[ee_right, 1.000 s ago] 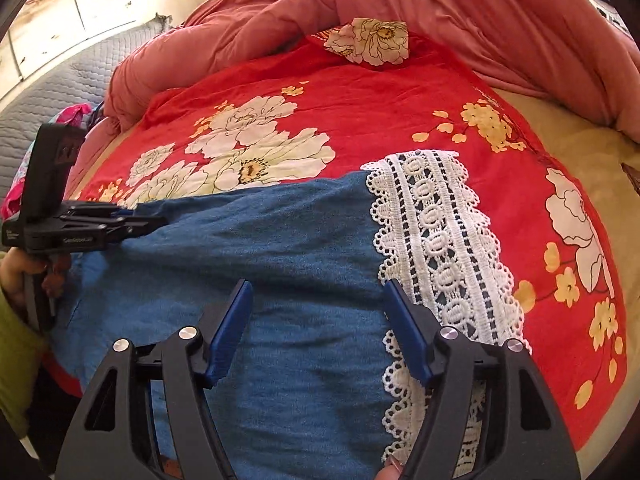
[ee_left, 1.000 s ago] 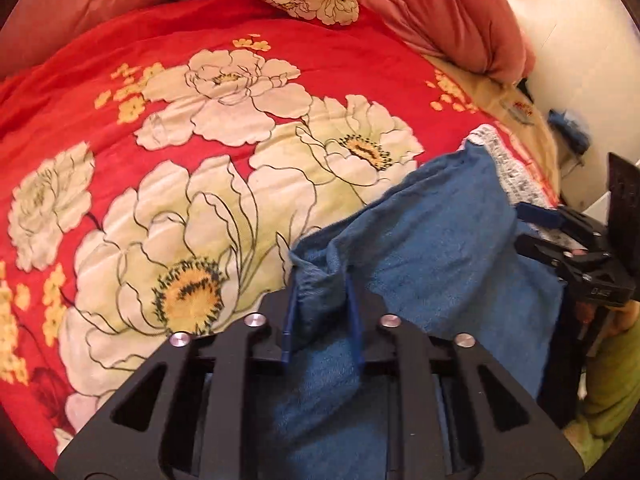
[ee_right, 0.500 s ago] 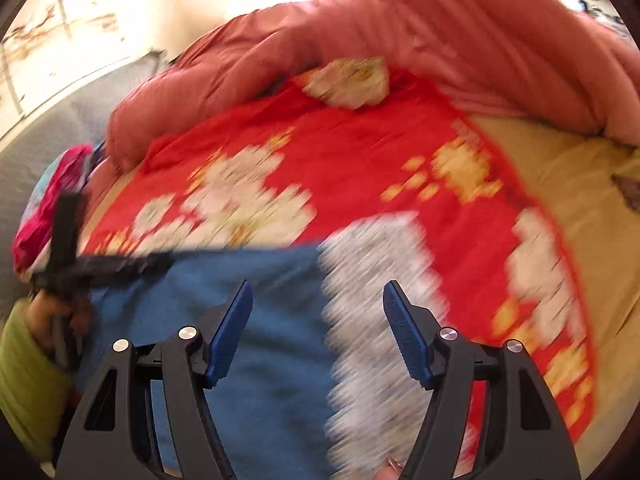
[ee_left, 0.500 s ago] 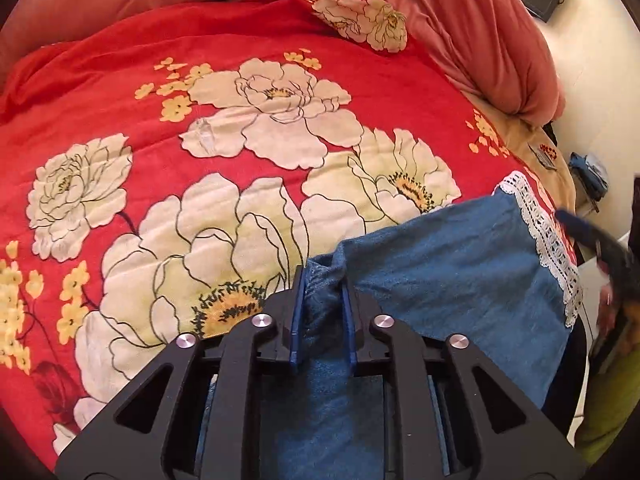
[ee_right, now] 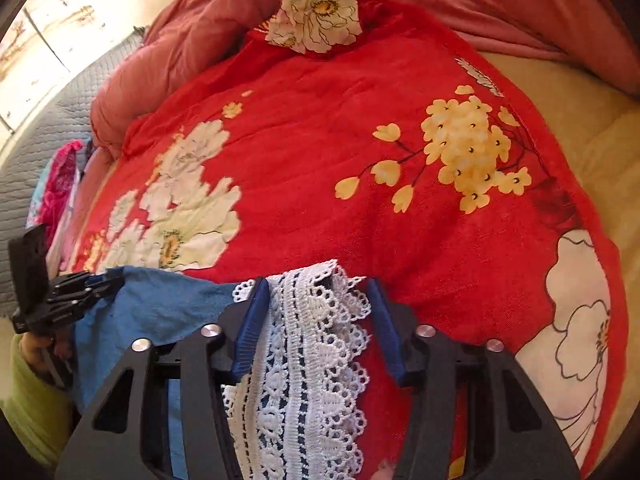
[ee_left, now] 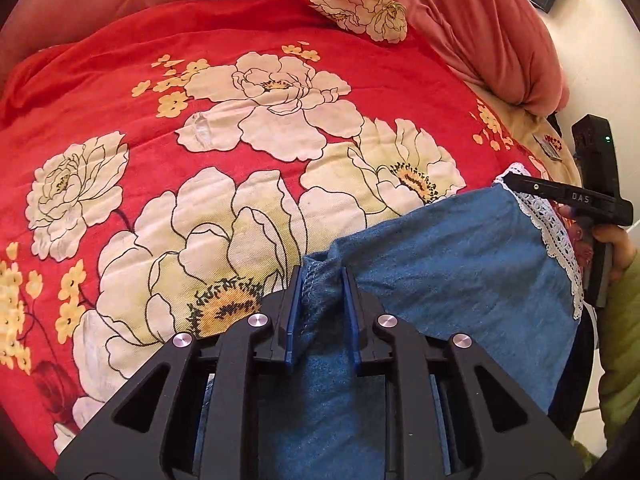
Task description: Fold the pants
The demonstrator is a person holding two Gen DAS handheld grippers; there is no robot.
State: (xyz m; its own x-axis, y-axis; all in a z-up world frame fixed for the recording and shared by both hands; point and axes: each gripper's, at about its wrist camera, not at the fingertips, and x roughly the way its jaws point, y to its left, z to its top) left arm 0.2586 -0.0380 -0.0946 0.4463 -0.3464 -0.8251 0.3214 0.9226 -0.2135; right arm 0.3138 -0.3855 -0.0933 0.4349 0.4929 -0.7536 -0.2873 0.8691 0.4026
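No container shows in either view; everything lies on a bed under a red floral blanket (ee_left: 240,60), with a pink quilt (ee_left: 480,20) bunched along its far edge. At the left, the left gripper (ee_left: 320,300) angles down toward the bed, its blue pads pinching a bunched, stitched corner of the blue denim pants (ee_left: 460,260); the cloth rises in a small ridge between the pads. From there the pants stretch rightward across the near edge of the blanket, their long axis running from one gripper to the other, and they end in a white lace hem (ee_right: 312,340). In the right wrist view a hand (ee_right: 36,350) in a green sleeve (ee_right: 32,408) grips the left tool's handle. At the right, the right gripper (ee_right: 316,320) also tilts down toward the bed, straddling the lace hem. Its jaws are closing with the lace gathered between them: the left pad touches the lace edge, while a gap remains beside the right pad. In the left wrist view the right tool reaches in over that hem from the right.
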